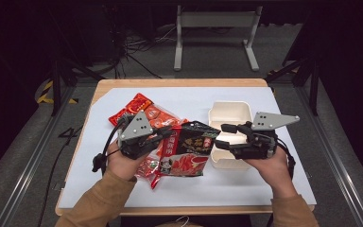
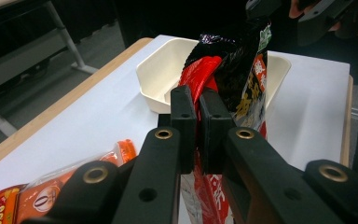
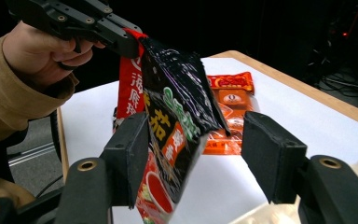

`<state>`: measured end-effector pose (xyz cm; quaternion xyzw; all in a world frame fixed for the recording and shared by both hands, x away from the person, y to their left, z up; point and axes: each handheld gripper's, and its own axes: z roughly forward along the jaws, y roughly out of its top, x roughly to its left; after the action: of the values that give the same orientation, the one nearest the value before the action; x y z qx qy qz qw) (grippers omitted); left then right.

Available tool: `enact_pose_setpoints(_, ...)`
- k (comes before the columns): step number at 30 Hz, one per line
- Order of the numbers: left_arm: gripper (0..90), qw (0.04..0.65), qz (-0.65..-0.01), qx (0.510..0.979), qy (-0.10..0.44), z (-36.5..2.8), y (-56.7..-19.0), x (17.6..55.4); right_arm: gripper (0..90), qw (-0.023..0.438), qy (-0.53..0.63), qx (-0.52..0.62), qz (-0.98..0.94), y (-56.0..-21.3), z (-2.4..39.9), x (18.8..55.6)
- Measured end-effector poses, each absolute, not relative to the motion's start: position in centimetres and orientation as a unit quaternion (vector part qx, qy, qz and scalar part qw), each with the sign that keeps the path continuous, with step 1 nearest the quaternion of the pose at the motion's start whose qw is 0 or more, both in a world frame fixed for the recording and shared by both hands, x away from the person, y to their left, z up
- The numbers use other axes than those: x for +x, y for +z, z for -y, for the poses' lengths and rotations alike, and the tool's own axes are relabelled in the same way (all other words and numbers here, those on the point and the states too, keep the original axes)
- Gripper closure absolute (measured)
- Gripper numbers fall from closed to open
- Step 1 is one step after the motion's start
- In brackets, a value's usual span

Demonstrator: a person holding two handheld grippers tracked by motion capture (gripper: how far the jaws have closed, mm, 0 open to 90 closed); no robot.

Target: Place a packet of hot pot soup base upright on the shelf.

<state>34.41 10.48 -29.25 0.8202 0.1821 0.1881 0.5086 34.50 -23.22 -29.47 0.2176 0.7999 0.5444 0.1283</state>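
Over the white table [image 1: 246, 189], left fingers [image 2: 182, 126] clamp the black packet [image 1: 189, 151]; right fingers [image 3: 272, 158] stand apart.

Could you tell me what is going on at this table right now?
A person works with two handheld grippers. The left gripper is clamped on the edge of a black and red snack packet, holding it up beside a cream tray. The right gripper has its jaws open around the packet without pressing on it. More red packets lie on the white mat.
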Motion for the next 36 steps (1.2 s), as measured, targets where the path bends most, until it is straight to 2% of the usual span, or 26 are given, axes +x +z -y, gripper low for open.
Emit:
enact_pose_setpoints(14,86.8,0.512,-0.178,0.818,0.193,-10.5,-29.1,34.2,43.3,0.085,0.540,0.200,-0.813,-29.9,20.3,36.2)
enact_pose_setpoints(23,86.7,0.511,-0.180,0.818,0.194,-10.6,-29.2,34.1,56.9,0.067,0.530,0.206,-0.820,-29.8,20.0,36.9)
enact_pose_setpoints(28,86.7,0.511,-0.181,0.818,0.193,-10.7,-29.2,34.1,68.5,0.088,0.509,0.202,-0.832,-29.7,19.7,37.0)
enact_pose_setpoints(36,85.9,0.527,-0.188,0.806,0.192,-11.6,-29.0,34.0,75.9,0.147,0.487,0.169,-0.844,-28.1,18.7,36.3)
